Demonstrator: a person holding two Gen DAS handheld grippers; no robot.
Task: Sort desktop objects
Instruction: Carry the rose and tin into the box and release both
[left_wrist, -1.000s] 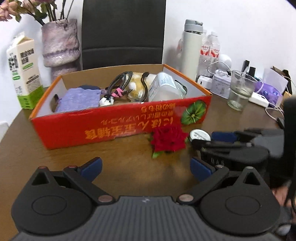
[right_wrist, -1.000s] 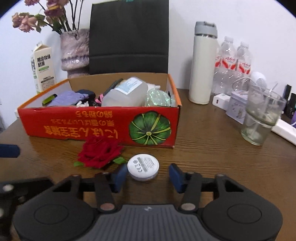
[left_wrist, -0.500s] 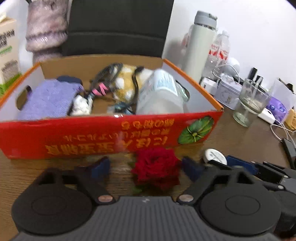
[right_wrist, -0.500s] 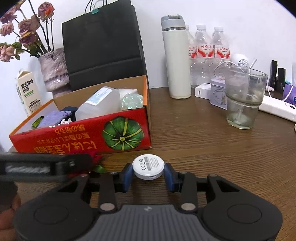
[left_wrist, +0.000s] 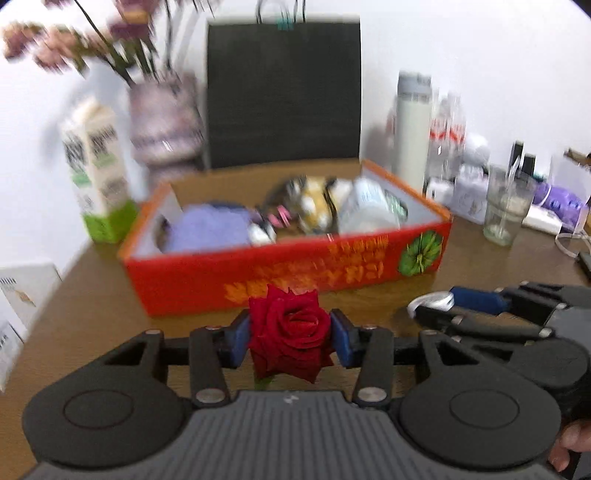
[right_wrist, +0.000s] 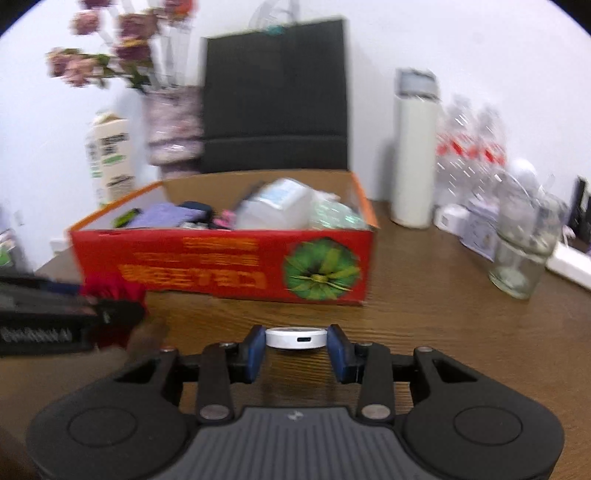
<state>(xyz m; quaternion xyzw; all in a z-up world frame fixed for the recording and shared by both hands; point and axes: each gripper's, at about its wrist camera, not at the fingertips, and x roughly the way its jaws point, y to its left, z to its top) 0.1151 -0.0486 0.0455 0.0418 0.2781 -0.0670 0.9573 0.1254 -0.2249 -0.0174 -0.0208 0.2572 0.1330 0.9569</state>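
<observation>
A red rose (left_wrist: 288, 343) sits between the blue pads of my left gripper (left_wrist: 290, 338). Its jaws are closing and both pads touch the flower's sides. It hovers in front of the red cardboard box (left_wrist: 207, 284). My right gripper (right_wrist: 296, 343) is shut on a white round disc (right_wrist: 295, 338), held edge-on just above the brown table (right_wrist: 424, 295). In the left wrist view the right gripper (left_wrist: 439, 306) shows at the right, the disc (left_wrist: 430, 300) at its tip. The right wrist view has the left gripper (right_wrist: 107, 299) and rose (right_wrist: 110, 290) at the left edge.
The box (right_wrist: 221, 266) holds a purple cloth, cables, a clear bottle and other items. Behind it stand a milk carton (left_wrist: 96, 166), a flower vase (left_wrist: 162, 118) and a black paper bag (left_wrist: 284, 92). A white thermos (left_wrist: 412, 129), water bottles and a glass (left_wrist: 506, 206) crowd the right.
My left gripper went from wide open to closing around the rose, then drew back from the box and rose with it. My right gripper closed on the white disc and lifted it slightly.
</observation>
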